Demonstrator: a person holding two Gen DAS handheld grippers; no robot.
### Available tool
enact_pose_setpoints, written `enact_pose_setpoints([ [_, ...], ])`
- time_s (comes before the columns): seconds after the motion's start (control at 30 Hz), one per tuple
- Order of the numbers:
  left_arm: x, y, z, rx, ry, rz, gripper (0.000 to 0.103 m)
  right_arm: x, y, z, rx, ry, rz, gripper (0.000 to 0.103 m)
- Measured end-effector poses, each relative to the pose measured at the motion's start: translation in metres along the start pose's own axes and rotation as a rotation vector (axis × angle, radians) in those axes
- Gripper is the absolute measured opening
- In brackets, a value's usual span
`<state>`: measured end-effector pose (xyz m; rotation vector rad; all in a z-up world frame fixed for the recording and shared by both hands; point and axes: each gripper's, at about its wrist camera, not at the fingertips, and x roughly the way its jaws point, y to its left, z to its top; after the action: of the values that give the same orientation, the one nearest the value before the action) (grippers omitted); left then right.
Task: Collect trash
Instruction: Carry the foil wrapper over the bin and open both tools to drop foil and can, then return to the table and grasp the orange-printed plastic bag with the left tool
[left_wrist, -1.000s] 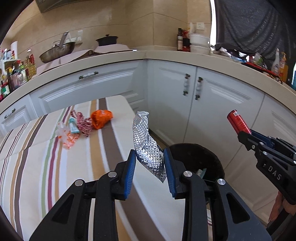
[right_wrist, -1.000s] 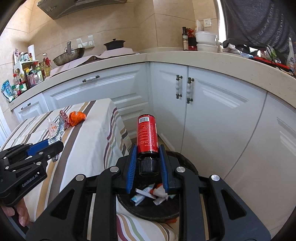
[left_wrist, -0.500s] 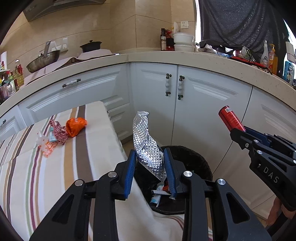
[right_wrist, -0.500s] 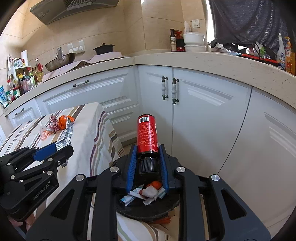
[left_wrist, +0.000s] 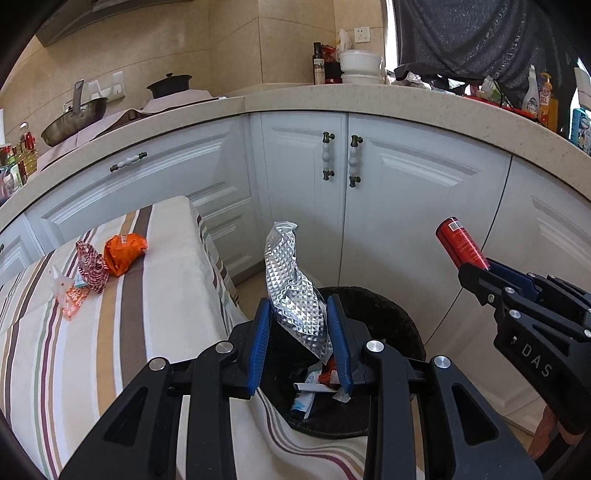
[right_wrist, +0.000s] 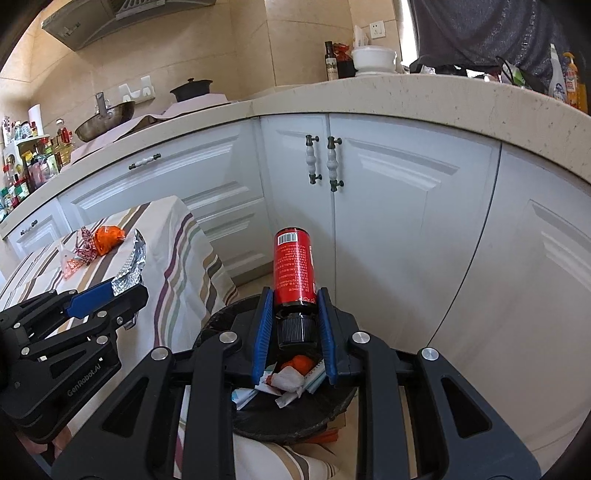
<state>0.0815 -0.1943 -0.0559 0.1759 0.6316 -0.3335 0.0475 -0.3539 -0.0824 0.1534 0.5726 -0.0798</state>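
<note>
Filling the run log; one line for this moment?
left gripper: holds foil wrapper | right gripper: holds red bottle | both above bin

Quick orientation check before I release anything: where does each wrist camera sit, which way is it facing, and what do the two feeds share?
Left wrist: on the left gripper, looking forward and down over the black bin; its fingers pinch a silver foil wrapper; the right gripper shows at right.
Right wrist: on the right gripper, above the same bin, clamping a red bottle; the left gripper shows at left.
Shared: bin, striped tablecloth, orange wrapper, white cabinets.
</note>
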Motion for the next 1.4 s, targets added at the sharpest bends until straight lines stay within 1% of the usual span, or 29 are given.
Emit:
enact_pose_setpoints([
  [0.13, 0.01, -0.004, 0.004, -0.002, 0.023, -0.014, 0.032, 0.011, -0.003, 0.0, 0.005, 0.01, 0.001, 0.023],
  [0.23, 0.02, -0.009, 0.009, 0.011, 0.06, -0.005, 0.034, 0.024, -0.006, 0.0, 0.006, 0.033, 0.012, 0.024],
  [0.3, 0.027, -0.009, 0.01, 0.002, 0.086, -0.006, 0.053, 0.032, -0.008, -0.001, 0.019, 0.037, 0.004, 0.028],
  [0.33, 0.03, -0.009, 0.011, -0.004, 0.098, -0.009, 0.056, 0.035, -0.009, -0.001, 0.023, 0.041, 0.003, 0.032],
  [0.37, 0.032, -0.009, 0.011, -0.009, 0.11, -0.013, 0.057, 0.037, -0.01, -0.002, 0.03, 0.043, 0.001, 0.036],
  [0.47, 0.036, -0.006, 0.011, -0.026, 0.133, -0.026, 0.06, 0.04, -0.012, -0.002, 0.036, 0.049, 0.0, 0.037],
  [0.57, 0.034, -0.001, 0.011, -0.042, 0.132, -0.023, 0.067, 0.039, -0.012, -0.002, 0.033, 0.047, -0.005, 0.038],
  [0.7, 0.025, 0.01, 0.014, -0.062, 0.112, -0.012, 0.071, 0.035, -0.01, 0.002, 0.037, 0.041, -0.003, 0.038],
  [0.8, 0.015, 0.025, 0.016, -0.08, 0.087, 0.013, 0.075, 0.032, -0.004, 0.007, 0.03, 0.03, 0.008, 0.038],
  [0.87, 0.009, 0.037, 0.017, -0.096, 0.078, 0.028, 0.075, 0.03, 0.004, 0.011, 0.018, 0.022, 0.021, 0.039],
  [1.0, -0.005, 0.07, 0.014, -0.138, 0.063, 0.085, 0.076, 0.028, 0.025, 0.02, 0.003, 0.011, 0.063, 0.04],
  [1.03, -0.007, 0.077, 0.013, -0.148, 0.061, 0.097, 0.076, 0.028, 0.032, 0.023, -0.006, 0.006, 0.075, 0.04],
  [1.07, -0.01, 0.085, 0.011, -0.161, 0.058, 0.111, 0.076, 0.028, 0.04, 0.025, -0.014, 0.0, 0.083, 0.045],
  [1.1, -0.014, 0.098, 0.009, -0.181, 0.057, 0.132, 0.076, 0.028, 0.047, 0.027, -0.023, -0.005, 0.09, 0.047],
  [1.27, -0.028, 0.145, 0.001, -0.25, 0.05, 0.217, 0.076, 0.032, 0.093, 0.038, -0.08, -0.007, 0.169, 0.047],
  [1.4, -0.033, 0.185, -0.009, -0.313, 0.063, 0.293, 0.076, 0.036, 0.132, 0.043, -0.13, -0.004, 0.229, 0.047],
])
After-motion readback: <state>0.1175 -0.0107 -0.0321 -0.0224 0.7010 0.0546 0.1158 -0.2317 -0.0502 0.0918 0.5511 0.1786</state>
